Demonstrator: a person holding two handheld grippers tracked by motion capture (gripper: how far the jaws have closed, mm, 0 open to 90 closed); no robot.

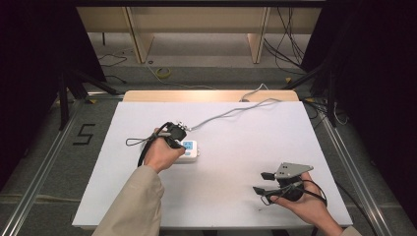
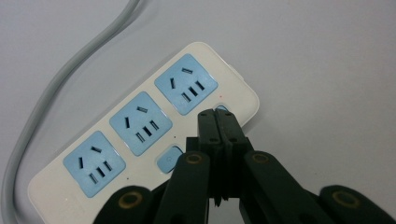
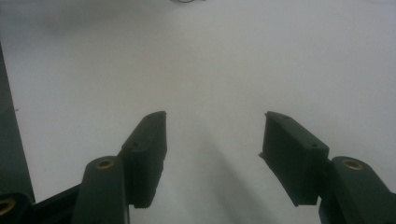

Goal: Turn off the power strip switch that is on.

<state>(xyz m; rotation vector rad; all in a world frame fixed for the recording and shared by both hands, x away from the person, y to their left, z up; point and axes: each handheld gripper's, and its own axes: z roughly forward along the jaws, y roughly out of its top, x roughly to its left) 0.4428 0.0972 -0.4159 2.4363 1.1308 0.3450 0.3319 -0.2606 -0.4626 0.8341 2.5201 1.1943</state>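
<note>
A white power strip (image 2: pixel 140 126) with three light-blue sockets lies on the white table; in the high view the power strip (image 1: pixel 189 151) sits left of centre. Its grey cable (image 1: pixel 231 112) runs to the table's far edge. My left gripper (image 2: pixel 217 114) is shut, jaws pressed together, with the tips over a small blue switch button at the strip's end. A second blue button (image 2: pixel 169 158) lies beside the jaws. My right gripper (image 3: pixel 212 123) is open above bare table, and in the high view the right gripper (image 1: pixel 263 182) hovers near the front right.
The white tabletop (image 1: pixel 236 162) spans the scene, with a wooden strip (image 1: pixel 206 96) along its far edge. Cables lie on the floor beyond, and dark stands rise at both sides.
</note>
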